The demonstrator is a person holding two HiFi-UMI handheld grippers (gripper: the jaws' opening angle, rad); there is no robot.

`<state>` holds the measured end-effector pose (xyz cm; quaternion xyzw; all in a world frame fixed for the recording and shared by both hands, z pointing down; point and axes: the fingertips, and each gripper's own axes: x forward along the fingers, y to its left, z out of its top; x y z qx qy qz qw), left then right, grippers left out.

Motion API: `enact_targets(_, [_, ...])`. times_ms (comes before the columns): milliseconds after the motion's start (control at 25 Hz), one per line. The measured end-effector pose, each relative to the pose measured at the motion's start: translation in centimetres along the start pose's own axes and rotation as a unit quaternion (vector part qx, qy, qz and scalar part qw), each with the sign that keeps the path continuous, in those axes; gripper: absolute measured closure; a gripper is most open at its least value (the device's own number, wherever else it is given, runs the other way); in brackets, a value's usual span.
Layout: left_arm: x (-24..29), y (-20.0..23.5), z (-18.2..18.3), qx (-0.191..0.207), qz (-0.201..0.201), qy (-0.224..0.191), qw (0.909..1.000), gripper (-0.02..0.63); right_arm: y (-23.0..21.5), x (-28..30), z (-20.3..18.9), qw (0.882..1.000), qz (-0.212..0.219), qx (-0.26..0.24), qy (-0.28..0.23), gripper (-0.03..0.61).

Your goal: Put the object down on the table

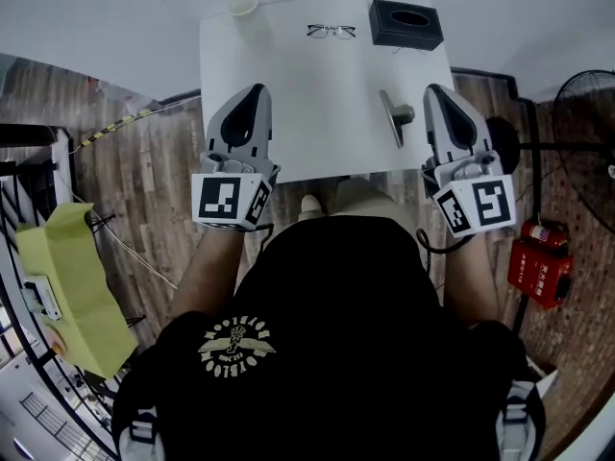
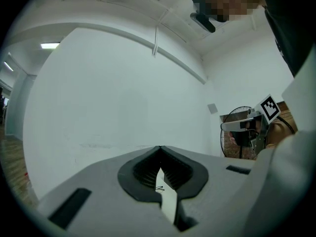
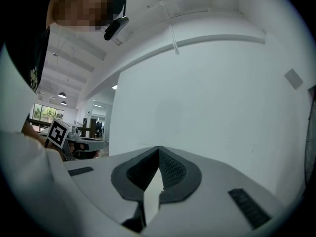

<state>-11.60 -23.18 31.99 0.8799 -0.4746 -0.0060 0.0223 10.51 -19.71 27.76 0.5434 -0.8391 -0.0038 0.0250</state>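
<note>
A grey T-shaped tool (image 1: 394, 116) lies on the white table (image 1: 317, 104), free of both grippers and just left of my right gripper's tip. My right gripper (image 1: 434, 90) hovers over the table's near right edge, shut with nothing in it. Over the near left edge my left gripper (image 1: 256, 90) is also shut and empty. In the left gripper view the jaws (image 2: 159, 147) meet at the tip against a white wall, and the right gripper (image 2: 247, 125) shows at the right. The right gripper view shows its own jaws (image 3: 158, 148) closed together, with the left gripper (image 3: 79, 142) at the left.
Eyeglasses (image 1: 332, 32), a black tissue box (image 1: 405, 23) and a paper cup (image 1: 243, 6) stand along the table's far edge. A floor fan (image 1: 586, 113) and a red extinguisher (image 1: 540, 267) are at the right. A yellow-green cover (image 1: 72, 286) lies at the left.
</note>
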Motion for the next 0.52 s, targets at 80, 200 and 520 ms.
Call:
enact_targets(80, [-0.2, -0.1, -0.1, -0.001, -0.005, 0.001, 1.0000, 0.607, 0.3, -0.3, 0.0, 1.000, 0.000, 0.008, -0.004, 0.580])
enact_targets(200, [-0.7, 0.0, 0.1, -0.004, -0.013, -0.003, 0.9999, 0.607, 1.0, -0.7, 0.1, 1.000, -0.003, 0.011, -0.004, 0.580])
enact_targets(520, [-2.2, 0.0, 0.6, 0.004, -0.031, -0.005, 0.9995, 0.607, 2.7, -1.8, 0.0, 1.000, -0.015, 0.007, 0.003, 0.580])
